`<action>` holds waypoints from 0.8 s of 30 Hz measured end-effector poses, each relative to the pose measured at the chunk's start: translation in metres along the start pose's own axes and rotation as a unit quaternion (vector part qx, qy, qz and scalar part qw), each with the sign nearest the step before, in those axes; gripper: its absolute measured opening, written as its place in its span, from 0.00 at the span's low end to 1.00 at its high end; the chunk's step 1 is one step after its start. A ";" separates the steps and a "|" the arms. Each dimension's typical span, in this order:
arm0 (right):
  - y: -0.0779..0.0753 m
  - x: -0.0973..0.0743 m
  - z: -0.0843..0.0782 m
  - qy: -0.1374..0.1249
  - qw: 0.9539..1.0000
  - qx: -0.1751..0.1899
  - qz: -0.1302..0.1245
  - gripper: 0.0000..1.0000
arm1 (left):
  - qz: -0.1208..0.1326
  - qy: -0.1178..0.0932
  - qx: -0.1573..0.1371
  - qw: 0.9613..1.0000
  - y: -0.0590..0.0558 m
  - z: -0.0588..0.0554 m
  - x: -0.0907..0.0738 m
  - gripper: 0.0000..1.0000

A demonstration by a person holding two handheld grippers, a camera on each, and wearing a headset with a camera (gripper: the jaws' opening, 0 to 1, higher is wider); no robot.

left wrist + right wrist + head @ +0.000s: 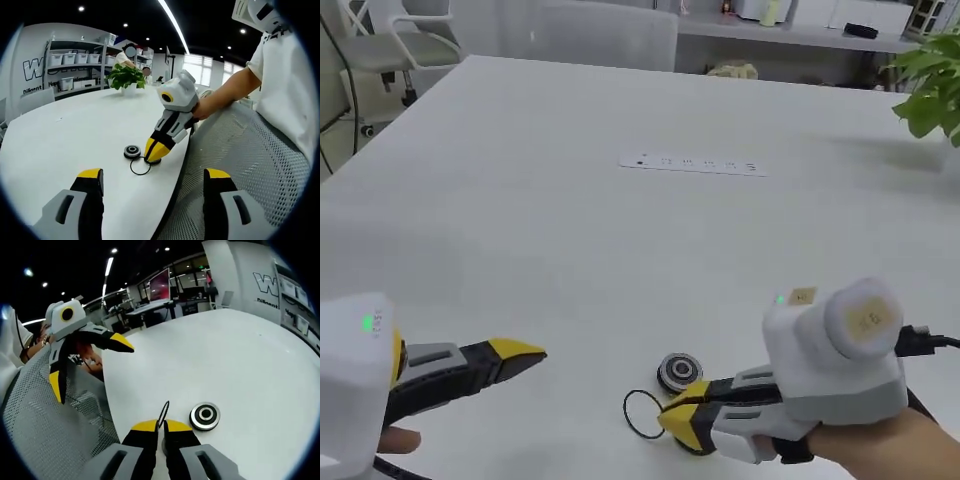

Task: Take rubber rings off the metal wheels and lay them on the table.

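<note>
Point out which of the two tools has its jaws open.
The left tool: its yellow-tipped jaws stand wide apart with nothing between them. The right tool, beside the metal wheel, is pinched shut on the rubber ring.

Big "W" on wall (31,50); smaller lettering below unreadable.

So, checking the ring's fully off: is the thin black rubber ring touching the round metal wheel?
Apart. Right gripper view shows bare table between ring and wheel.
</note>
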State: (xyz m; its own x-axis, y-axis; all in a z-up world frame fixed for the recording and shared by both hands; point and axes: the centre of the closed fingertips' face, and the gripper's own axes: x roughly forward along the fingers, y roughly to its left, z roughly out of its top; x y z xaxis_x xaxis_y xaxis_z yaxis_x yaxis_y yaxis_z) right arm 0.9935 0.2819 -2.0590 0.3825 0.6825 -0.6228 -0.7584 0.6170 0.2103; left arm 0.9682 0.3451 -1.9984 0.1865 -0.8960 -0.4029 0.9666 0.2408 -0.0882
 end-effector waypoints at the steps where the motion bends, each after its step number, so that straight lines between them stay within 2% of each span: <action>1: -0.001 0.000 0.000 0.000 1.000 -0.003 -0.003 0.03 | 0.000 -0.001 0.000 1.000 0.000 0.000 0.000 0.80; 5: -0.006 -0.001 -0.001 0.003 1.000 -0.006 -0.013 0.08 | 0.000 0.000 0.001 1.000 0.000 0.000 0.000 0.79; 11: -0.006 0.000 -0.004 0.014 1.000 -0.003 -0.015 0.15 | 0.004 0.002 0.002 1.000 0.001 0.000 -0.001 0.78; 15: -0.005 0.002 -0.007 0.022 0.999 -0.022 -0.016 0.21 | 0.010 0.005 0.002 1.000 0.003 0.000 -0.002 0.77; 19: 0.002 0.004 -0.007 0.025 0.999 -0.031 -0.004 0.22 | 0.013 0.003 0.002 1.000 0.003 0.001 -0.002 0.76; 24: -0.002 0.003 -0.008 0.036 0.997 -0.063 -0.020 0.21 | 0.014 0.009 0.003 1.000 0.003 -0.001 -0.002 0.75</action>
State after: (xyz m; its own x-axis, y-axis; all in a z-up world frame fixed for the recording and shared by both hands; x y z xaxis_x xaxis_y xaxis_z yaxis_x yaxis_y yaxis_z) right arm 0.9919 0.2793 -2.0677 0.3781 0.6251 -0.6829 -0.8050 0.5862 0.0909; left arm 0.9709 0.3481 -1.9984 0.2099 -0.8824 -0.4210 0.9623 0.2627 -0.0708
